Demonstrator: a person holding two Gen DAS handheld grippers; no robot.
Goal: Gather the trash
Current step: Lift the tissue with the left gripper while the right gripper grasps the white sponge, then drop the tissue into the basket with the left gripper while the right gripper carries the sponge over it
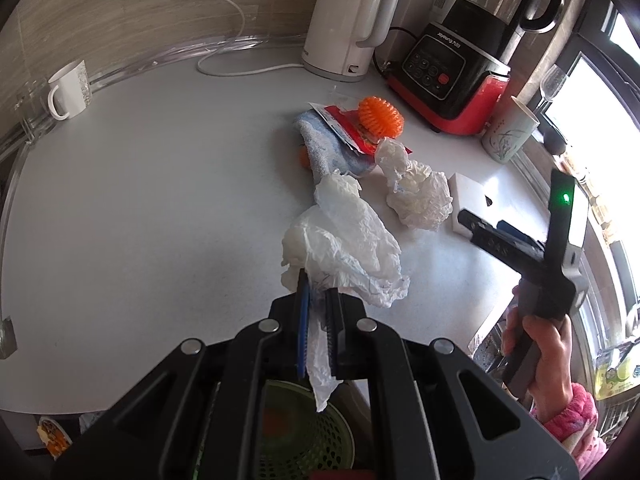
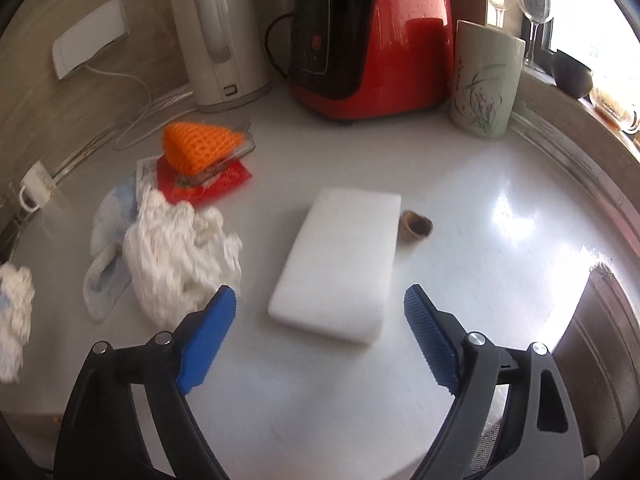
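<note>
While the left gripper [image 1: 318, 300] pinches a crumpled tissue [image 1: 340, 248], the green mesh bin [image 1: 304, 432] sits at bottom centre, directly beneath it. The right gripper [image 2: 320, 312] gapes empty, the second tissue wad [image 2: 180, 252] at its left fingertip.

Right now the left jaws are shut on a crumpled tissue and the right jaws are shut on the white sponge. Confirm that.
Not quite. The left gripper is shut on the crumpled tissue, but the right gripper is open, jaws wide apart and short of the white sponge, as the right wrist view shows.

two crumpled tissues [image 1: 344, 252] [image 1: 418, 196], two wine glasses [image 2: 534, 8] (one cropped), one mug [image 1: 68, 88]
</note>
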